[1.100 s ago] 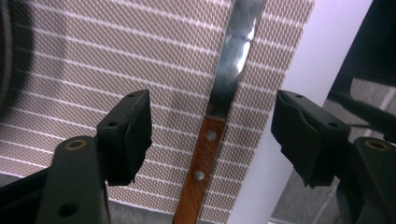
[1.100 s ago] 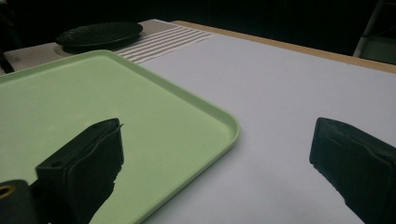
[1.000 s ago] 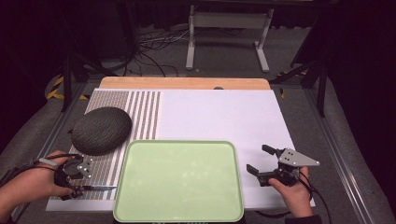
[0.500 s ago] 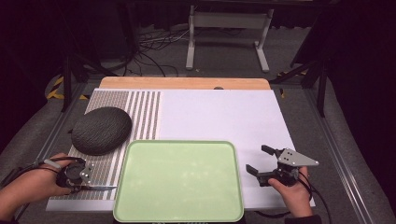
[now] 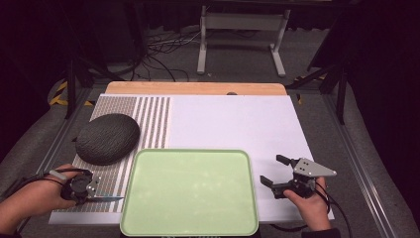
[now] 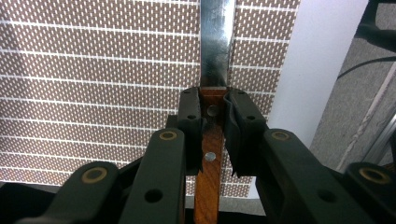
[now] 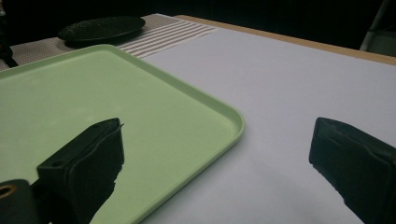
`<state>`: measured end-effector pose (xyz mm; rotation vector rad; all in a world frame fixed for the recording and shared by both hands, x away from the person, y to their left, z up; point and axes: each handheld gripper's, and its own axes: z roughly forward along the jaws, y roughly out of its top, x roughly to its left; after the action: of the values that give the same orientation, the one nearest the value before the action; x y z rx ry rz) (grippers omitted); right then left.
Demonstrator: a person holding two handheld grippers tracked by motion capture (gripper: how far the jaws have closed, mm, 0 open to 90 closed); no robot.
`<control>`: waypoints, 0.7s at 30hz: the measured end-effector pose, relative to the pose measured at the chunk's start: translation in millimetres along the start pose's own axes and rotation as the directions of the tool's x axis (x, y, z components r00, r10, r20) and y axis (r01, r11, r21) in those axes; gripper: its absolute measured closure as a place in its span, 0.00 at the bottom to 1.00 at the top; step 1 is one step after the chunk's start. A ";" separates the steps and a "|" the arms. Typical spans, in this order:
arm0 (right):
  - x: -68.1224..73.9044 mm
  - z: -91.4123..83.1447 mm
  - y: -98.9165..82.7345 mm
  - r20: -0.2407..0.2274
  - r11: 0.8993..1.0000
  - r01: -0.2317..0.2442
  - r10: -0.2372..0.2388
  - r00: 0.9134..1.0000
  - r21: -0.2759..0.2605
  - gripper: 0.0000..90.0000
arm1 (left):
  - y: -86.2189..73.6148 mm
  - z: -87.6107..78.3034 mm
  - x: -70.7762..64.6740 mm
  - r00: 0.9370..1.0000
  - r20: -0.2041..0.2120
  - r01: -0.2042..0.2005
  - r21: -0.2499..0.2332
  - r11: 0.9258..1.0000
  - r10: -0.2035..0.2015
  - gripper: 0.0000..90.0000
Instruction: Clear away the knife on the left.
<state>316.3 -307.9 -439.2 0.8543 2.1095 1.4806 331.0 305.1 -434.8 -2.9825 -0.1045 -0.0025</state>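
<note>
A knife (image 6: 212,116) with a brown wooden handle and steel blade lies over the striped mat (image 5: 148,119). My left gripper (image 5: 88,191) is shut on the handle, and the blade (image 5: 109,199) points right toward the green tray (image 5: 190,191). In the left gripper view the jaws clamp the riveted handle from both sides, with the blade running up and away. My right gripper (image 5: 275,171) stands open just right of the tray, held low over the white board. Between its spread fingers (image 7: 84,163) the tray's rim (image 7: 236,126) shows, and nothing is held.
A dark textured oval dish (image 5: 107,138) sits on the striped mat at the left. The white board (image 5: 237,119) stretches behind the tray to a wooden table edge (image 5: 198,88). Cables and a metal stand (image 5: 237,29) lie on the floor beyond.
The left hand and its gripper have shifted slightly down and left with the knife. The right gripper has stayed in place.
</note>
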 end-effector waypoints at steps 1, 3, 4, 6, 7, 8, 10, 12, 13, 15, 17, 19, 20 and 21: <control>0.2 0.0 0.1 0.000 1.000 0.000 0.000 1.000 -0.001 0.04 | 0.1 -0.5 -0.4 1.000 -0.002 0.003 0.001 1.000 -0.003 0.86; 0.5 -0.3 0.3 -0.001 1.000 0.000 0.000 1.000 -0.003 0.04 | 0.3 -3.2 -1.5 1.000 -0.019 0.010 0.004 1.000 -0.010 0.86; 0.5 -0.5 0.2 -0.001 1.000 -0.001 0.001 1.000 -0.002 0.04 | 0.5 -6.3 -2.8 0.999 -0.039 0.017 0.005 1.000 -0.016 0.86; 0.3 -0.7 0.1 0.003 1.000 0.003 -0.003 1.000 0.000 0.04 | 0.5 -12.5 -3.7 0.999 -0.051 0.017 -0.002 1.000 -0.017 0.86; 0.3 -0.6 0.2 0.002 1.000 0.003 -0.003 1.000 -0.001 0.04 | 0.4 -15.3 -4.4 0.998 -0.054 0.022 -0.006 1.000 -0.022 0.86; 0.4 -0.5 0.3 0.002 1.000 0.004 -0.004 1.000 0.000 0.04 | 0.3 -18.2 -4.5 0.998 -0.049 0.024 -0.003 1.000 -0.024 0.86; 0.4 -0.2 0.3 0.002 1.000 0.005 -0.005 1.000 0.001 0.05 | -0.5 -21.9 -4.1 0.998 -0.052 0.029 -0.007 1.000 -0.029 0.86; 0.2 -0.2 0.2 0.002 1.000 0.006 -0.006 1.000 0.002 0.04 | -1.6 -26.9 -3.9 0.995 -0.087 0.042 -0.016 0.999 -0.043 0.86; 0.1 -0.4 0.2 0.003 1.000 0.005 -0.005 1.000 0.002 0.04 | -1.4 -28.9 -3.7 0.995 -0.094 0.040 -0.015 0.999 -0.041 0.86; -0.2 -0.8 0.3 0.006 1.000 0.006 -0.006 1.000 0.000 0.05 | -1.0 -35.9 -4.3 0.992 -0.112 0.055 -0.032 0.998 -0.058 0.86; -0.2 -0.8 0.4 0.006 1.000 0.007 -0.007 1.000 -0.001 0.05 | -0.7 -42.6 -3.5 0.992 -0.108 0.061 -0.044 0.997 -0.066 0.86; -0.1 -0.7 0.4 0.004 1.000 0.007 -0.007 1.000 0.000 0.05 | -1.2 -48.3 -3.1 0.989 -0.112 0.089 -0.057 0.994 -0.095 0.86; -0.1 -0.7 0.4 0.004 1.000 0.007 -0.007 1.000 0.000 0.05 | -1.2 -48.3 -3.1 0.989 -0.112 0.089 -0.057 0.994 -0.095 0.86; 0.0 -0.7 0.3 0.003 1.000 0.008 -0.008 1.000 0.001 0.05 | -1.4 -51.1 -2.5 0.987 -0.116 0.105 -0.067 0.992 -0.112 0.86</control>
<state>315.9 -308.3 -438.6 0.8476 2.1087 1.4736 328.6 298.3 -384.2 -3.0235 -0.2571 -0.2000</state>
